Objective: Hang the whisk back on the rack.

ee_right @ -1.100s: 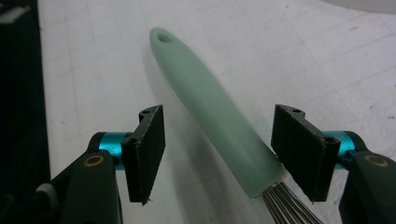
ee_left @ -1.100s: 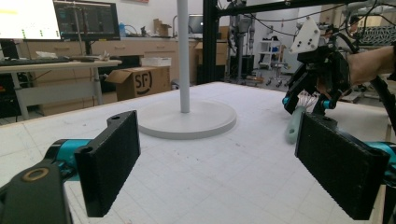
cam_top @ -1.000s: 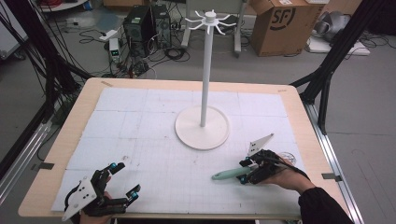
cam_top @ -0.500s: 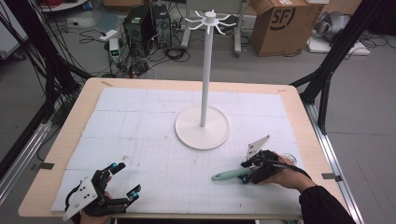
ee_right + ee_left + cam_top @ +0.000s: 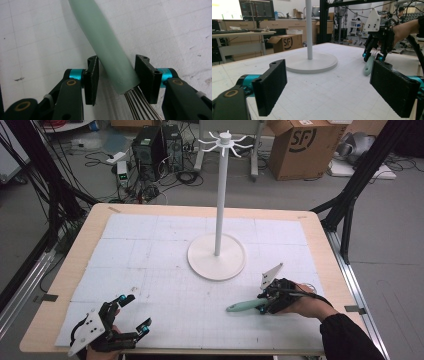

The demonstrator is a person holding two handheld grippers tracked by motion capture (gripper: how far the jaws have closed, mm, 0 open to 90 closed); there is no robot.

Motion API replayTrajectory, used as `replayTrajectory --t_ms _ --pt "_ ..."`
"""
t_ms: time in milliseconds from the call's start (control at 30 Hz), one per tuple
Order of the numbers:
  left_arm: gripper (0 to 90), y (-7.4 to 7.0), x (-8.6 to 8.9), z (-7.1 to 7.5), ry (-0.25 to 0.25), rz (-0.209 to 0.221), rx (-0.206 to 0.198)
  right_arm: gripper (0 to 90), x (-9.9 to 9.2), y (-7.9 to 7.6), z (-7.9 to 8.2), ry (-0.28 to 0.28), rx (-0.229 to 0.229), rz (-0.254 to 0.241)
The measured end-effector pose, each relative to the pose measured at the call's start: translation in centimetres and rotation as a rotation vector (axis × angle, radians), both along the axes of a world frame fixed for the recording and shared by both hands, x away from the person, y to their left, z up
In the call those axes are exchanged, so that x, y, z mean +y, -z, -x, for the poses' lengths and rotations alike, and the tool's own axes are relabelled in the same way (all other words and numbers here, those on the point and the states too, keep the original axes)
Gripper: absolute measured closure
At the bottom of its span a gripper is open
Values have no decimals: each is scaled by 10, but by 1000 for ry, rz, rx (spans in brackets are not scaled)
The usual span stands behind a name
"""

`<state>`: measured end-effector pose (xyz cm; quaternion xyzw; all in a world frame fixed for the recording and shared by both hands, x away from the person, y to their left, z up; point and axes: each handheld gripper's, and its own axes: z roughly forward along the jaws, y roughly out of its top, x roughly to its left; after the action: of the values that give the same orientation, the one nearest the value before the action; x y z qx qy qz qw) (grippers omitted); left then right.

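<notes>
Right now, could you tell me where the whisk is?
In the high view the whisk lies on the table's right front, below the stand's base, its green handle between the right gripper's jaws.

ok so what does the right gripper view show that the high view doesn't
Right gripper view: steel wires leaving the green handle, and the right gripper with its pads against both sides of that handle, the jaws having just been closing. High view: the white stand and the left gripper, open. Both: the whisk lying on the white mat.
</notes>
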<state>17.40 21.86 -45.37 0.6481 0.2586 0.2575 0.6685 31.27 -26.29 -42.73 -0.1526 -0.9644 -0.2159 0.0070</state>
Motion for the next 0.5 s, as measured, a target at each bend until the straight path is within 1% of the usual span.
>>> replayTrajectory --t_ms 67,100,200,267,400,433,467,500 --pt "147 0 0 0 -1 0 0 567 2 -1 -1 -8 -1 14" --pt "147 0 0 0 -1 -2 1 581 3 -2 -2 -10 7 30" --pt "148 0 0 0 -1 -1 0 627 5 -3 -3 -16 4 53" --pt "148 0 0 0 0 -1 2 639 6 -3 -4 -22 -1 51" --pt "148 0 0 0 2 -2 1 656 6 -4 -3 -38 -11 62" --pt "148 0 0 0 3 -3 1 658 7 -4 -3 -36 -5 68" --pt "148 0 0 0 3 -3 1 673 10 -5 -3 -46 -2 89" --pt "148 0 0 0 0 -7 -1 673 10 -5 -3 -46 -2 89"
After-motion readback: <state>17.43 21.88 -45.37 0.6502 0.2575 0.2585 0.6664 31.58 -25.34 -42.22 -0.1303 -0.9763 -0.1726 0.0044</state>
